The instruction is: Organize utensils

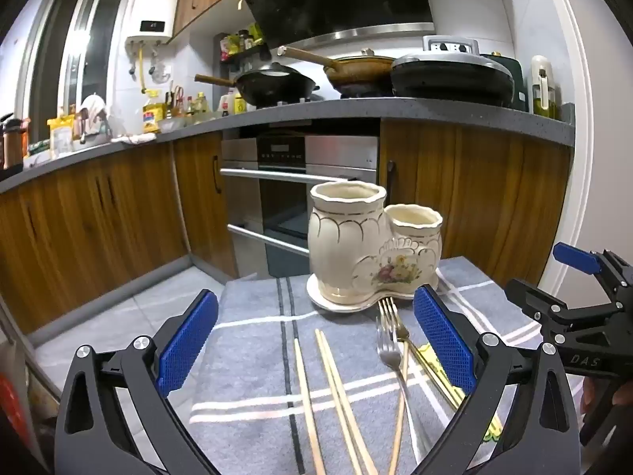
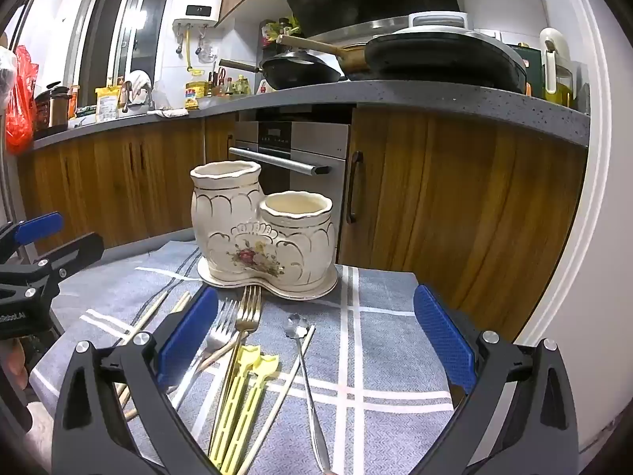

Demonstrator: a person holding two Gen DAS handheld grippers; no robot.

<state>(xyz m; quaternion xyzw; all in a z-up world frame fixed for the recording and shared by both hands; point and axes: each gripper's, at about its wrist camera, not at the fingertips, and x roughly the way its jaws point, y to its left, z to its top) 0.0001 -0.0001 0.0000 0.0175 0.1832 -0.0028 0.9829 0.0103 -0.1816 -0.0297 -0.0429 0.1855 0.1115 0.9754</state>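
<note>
A cream ceramic double-pot utensil holder with gold trim and a flower motif (image 1: 374,245) stands on its matching tray at the far end of a worktop covered by a grey cloth with white and dark stripes (image 1: 253,360); both of its pots look empty. The utensils lie on the cloth in front of it. A pair of wooden chopsticks (image 1: 340,392) and a single wooden chopstick (image 1: 306,399) lie between the fingers of the left gripper (image 1: 315,344), which is spread wide and holds nothing. Two metal forks (image 2: 237,320), one silver and one gold-toned, point at the holder's tray, the gold one's tines touching its rim. Beside them are yellow plastic chopsticks (image 2: 245,392), a thin white chopstick (image 2: 285,388) and a silver flower-bowled spoon (image 2: 302,352), all under the right gripper (image 2: 315,344), also fully spread and empty.
</note>
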